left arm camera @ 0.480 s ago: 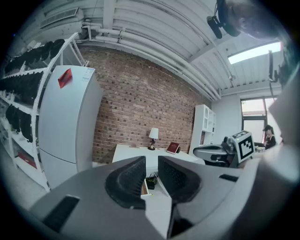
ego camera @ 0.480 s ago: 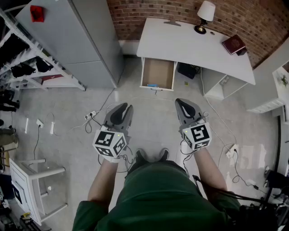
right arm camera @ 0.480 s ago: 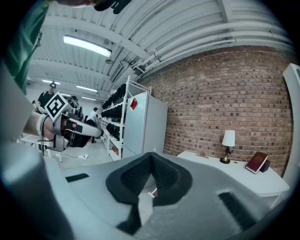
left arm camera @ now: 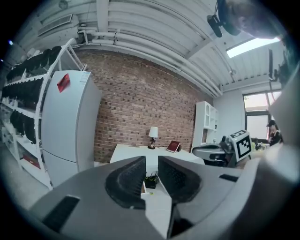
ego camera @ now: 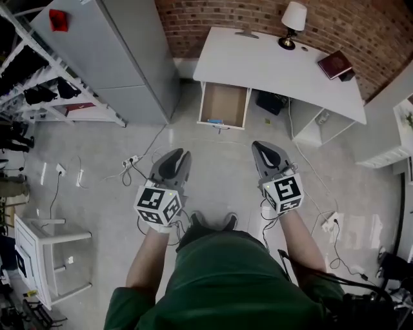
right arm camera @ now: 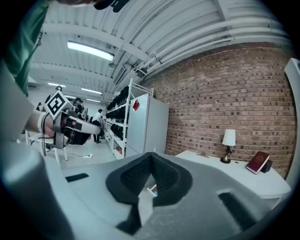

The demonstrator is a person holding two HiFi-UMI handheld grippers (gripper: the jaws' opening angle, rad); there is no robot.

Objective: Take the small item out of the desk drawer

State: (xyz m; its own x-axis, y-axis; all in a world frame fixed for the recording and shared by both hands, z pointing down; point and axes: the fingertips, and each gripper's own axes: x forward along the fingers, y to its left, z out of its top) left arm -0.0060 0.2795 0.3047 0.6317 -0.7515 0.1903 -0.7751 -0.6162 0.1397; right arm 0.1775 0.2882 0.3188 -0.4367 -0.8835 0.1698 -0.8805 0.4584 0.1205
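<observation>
The white desk (ego camera: 271, 64) stands against the brick wall with its drawer (ego camera: 224, 105) pulled open toward me. A small blue item (ego camera: 215, 121) lies at the drawer's front edge. Both grippers hover over the floor well short of the drawer and point toward it. My left gripper (ego camera: 179, 155) (left arm camera: 151, 161) is open by a narrow gap with nothing between the pads. My right gripper (ego camera: 261, 147) (right arm camera: 150, 157) is shut and empty, its tips meeting. In the right gripper view a bit of blue item (right arm camera: 153, 191) shows below the tips.
A grey fridge (ego camera: 110, 51) and a shelf rack (ego camera: 39, 84) stand left. A lamp (ego camera: 293, 19) and a red book (ego camera: 333, 63) sit on the desk, with a black box (ego camera: 268, 101) under it. Cables and a power strip (ego camera: 129, 164) lie on the floor beside a white stool (ego camera: 45, 258).
</observation>
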